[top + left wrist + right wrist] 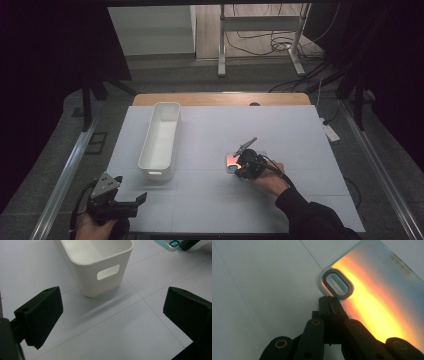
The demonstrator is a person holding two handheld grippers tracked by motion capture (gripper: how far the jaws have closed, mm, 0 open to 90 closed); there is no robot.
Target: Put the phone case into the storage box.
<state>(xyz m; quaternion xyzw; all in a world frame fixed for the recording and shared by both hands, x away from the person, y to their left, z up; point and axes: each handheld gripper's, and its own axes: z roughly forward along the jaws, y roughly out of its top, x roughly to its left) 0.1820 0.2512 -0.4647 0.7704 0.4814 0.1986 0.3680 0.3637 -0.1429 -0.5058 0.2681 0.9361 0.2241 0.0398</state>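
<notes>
Our right gripper [331, 300] pinches the iridescent phone case [377, 297] (oval camera cutout); left gripper [112, 312] gapes wide, empty.

I can read no writing, label, brand, number or sign anywhere from here. The white bin [160, 140] near the left edge of the tabletop [300, 140] is plain on its walls and around its handle cutout. The phone case [377, 302] carries colour bands and a ringed camera opening but no lettering I can make out. The tabletop itself bears thin lines and no marks that read.
</notes>
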